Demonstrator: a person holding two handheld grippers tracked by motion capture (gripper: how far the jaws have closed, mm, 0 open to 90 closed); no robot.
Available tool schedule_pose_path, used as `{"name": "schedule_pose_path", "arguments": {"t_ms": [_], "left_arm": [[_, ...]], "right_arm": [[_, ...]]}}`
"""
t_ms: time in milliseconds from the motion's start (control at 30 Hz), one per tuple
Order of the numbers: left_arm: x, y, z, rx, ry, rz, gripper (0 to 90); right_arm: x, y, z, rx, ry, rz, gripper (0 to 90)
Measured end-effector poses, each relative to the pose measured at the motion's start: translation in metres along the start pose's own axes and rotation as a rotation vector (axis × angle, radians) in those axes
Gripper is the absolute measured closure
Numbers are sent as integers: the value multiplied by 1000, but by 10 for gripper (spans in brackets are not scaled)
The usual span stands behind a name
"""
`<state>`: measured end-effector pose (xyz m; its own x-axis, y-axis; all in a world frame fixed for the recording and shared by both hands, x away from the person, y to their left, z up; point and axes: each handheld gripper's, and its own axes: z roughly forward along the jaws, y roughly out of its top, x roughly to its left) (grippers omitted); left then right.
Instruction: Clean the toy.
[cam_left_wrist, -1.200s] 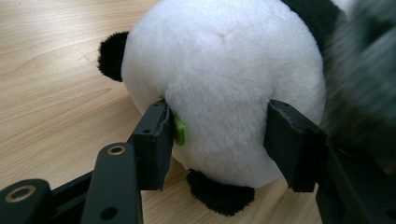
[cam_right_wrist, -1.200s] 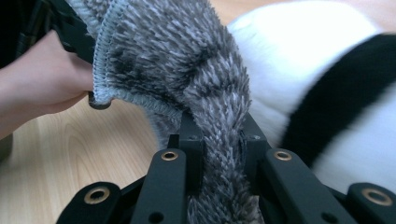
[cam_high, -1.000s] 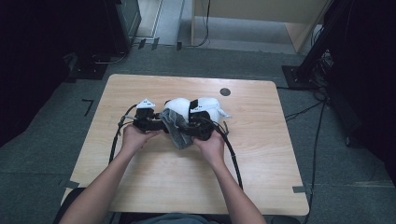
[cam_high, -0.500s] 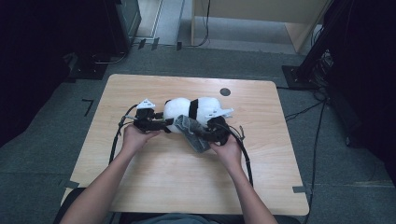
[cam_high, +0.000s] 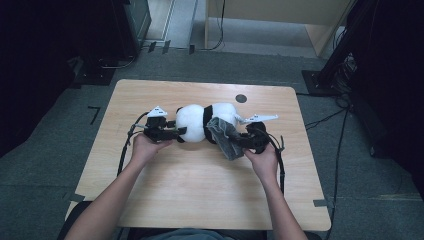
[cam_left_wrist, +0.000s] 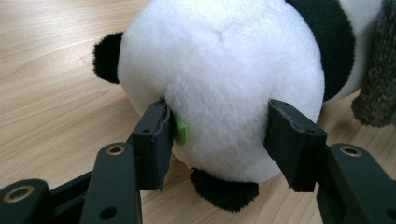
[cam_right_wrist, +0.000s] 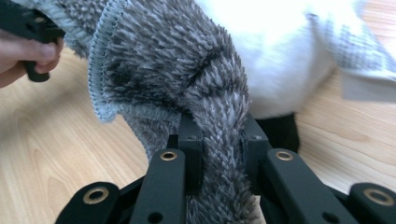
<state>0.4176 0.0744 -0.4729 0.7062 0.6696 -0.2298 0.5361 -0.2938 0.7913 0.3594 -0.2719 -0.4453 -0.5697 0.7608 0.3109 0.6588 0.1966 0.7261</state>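
A black-and-white plush panda (cam_high: 192, 122) lies on its side in the middle of the wooden table (cam_high: 200, 200). My left gripper (cam_high: 177, 132) is shut on its white head (cam_left_wrist: 224, 79), the pads pressing into the fur beside a small green tag (cam_left_wrist: 180, 130). A grey fuzzy cloth (cam_high: 224, 137) drapes from the panda's body toward the right. My right gripper (cam_high: 237, 142) is shut on that cloth (cam_right_wrist: 187, 70), which bunches between its jaws (cam_right_wrist: 222, 144). The panda's white body (cam_right_wrist: 280, 51) lies behind the cloth.
A small dark round cap (cam_high: 241, 98) sits in the tabletop behind the panda. Black cables (cam_high: 280, 165) trail from both grippers toward the front edge. Dark stands and cables (cam_high: 345, 70) crowd the floor at the right.
My right gripper has moved to the right with the grey cloth, drawing it away from the panda's middle. The left gripper and the panda have stayed in place.
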Motion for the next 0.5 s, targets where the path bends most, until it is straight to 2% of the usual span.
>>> {"name": "schedule_pose_path", "arguments": {"t_ms": [300,433,500], "left_arm": [[-1,0,1,-1,-1,-5,436],[-1,0,1,-2,-2,-8,435],[-1,0,1,-1,-3,-8,433]], "right_arm": [[-18,-4,-16,-25,-62,46,769],[-26,-4,-16,-30,-90,81,769],[-31,-5,-14,-30,-90,100,769]]}}
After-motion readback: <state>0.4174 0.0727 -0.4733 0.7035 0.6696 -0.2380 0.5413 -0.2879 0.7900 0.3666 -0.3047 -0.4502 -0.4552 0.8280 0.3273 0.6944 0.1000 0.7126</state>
